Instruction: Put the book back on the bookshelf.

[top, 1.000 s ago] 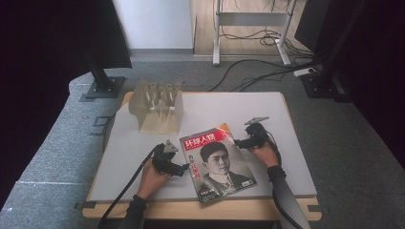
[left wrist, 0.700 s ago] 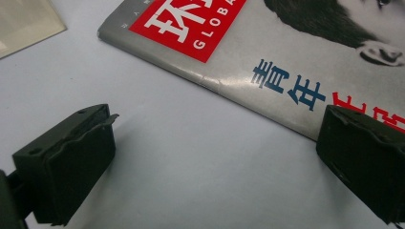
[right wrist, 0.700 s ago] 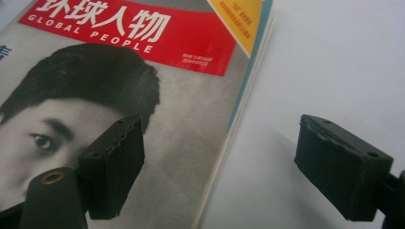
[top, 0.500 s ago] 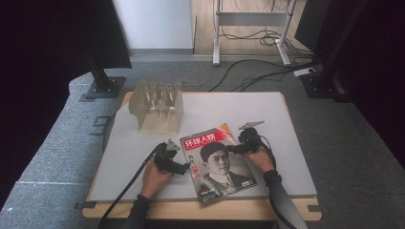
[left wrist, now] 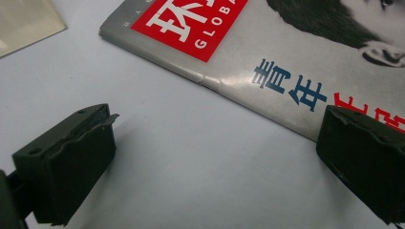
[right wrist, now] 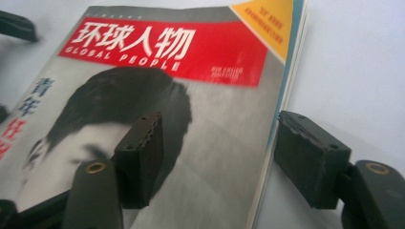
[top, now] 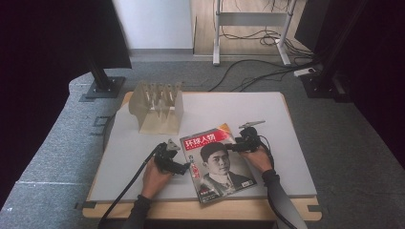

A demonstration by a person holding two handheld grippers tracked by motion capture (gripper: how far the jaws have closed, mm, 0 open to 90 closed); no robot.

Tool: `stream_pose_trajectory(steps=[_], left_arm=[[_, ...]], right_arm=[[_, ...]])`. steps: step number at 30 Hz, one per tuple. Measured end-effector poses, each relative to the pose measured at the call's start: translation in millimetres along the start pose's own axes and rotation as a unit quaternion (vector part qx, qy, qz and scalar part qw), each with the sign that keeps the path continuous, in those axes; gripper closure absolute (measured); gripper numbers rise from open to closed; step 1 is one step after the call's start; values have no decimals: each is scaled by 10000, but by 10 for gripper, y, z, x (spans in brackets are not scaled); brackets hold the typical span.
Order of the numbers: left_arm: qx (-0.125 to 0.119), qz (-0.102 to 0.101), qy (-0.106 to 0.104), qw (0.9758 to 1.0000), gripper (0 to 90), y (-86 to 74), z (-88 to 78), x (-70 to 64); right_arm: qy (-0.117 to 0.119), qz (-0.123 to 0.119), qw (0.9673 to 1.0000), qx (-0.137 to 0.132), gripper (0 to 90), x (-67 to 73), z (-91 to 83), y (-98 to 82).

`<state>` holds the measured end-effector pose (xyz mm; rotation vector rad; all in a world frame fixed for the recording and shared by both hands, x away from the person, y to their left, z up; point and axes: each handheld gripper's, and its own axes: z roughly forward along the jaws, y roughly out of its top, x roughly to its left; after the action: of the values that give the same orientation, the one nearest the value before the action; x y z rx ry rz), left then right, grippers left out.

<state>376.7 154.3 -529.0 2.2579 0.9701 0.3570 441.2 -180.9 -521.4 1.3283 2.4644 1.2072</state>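
A magazine (top: 217,162) with a red title band and a man's portrait lies flat near the table's front edge. My left gripper (top: 183,167) rests at its left edge, open wide. In the left gripper view (left wrist: 217,157) one jaw stands on the bare table and the other over the spine of the magazine (left wrist: 286,47). My right gripper (top: 232,146) reaches over the right edge. Its jaws (right wrist: 224,160) have just been closing and straddle the page edge of the magazine (right wrist: 191,124). One jaw hangs above the cover, the other beside the pages, with no pad pressing.
A beige slotted rack (top: 157,107) stands at the table's back left, and its corner (left wrist: 24,19) shows in the left gripper view. The white tabletop (top: 286,114) is bare to the right. Stands and cables lie on the floor beyond.
My right gripper has shifted a little left onto the magazine's right edge and its jaws have narrowed. The left gripper and the magazine have stayed put.
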Motion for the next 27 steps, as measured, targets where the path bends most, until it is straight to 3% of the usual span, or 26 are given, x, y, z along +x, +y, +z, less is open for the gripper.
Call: stream_pose_trajectory(steps=[7, 17, 21, 25, 27], left_arm=[[2, -12, 2, 10000, 0, 2, 2, 0], [18, -9, 5, 10000, 0, 4, 2, 2], [18, -10, 5, 10000, 0, 4, 2, 1], [17, -12, 9, 10000, 0, 4, 2, 0], [16, -13, 10, 10000, 0, 4, 3, 0]], right_arm=[[139, 42, 9998, 141, 384, 10, -122, -91], [-16, 67, 9999, 109, 415, -50, 34, 161], [93, 139, 9999, -12, 440, -37, -18, 149], [396, 121, 9991, 22, 476, 17, -87, 86], [303, 9, 9995, 73, 472, 62, -84, 59]])
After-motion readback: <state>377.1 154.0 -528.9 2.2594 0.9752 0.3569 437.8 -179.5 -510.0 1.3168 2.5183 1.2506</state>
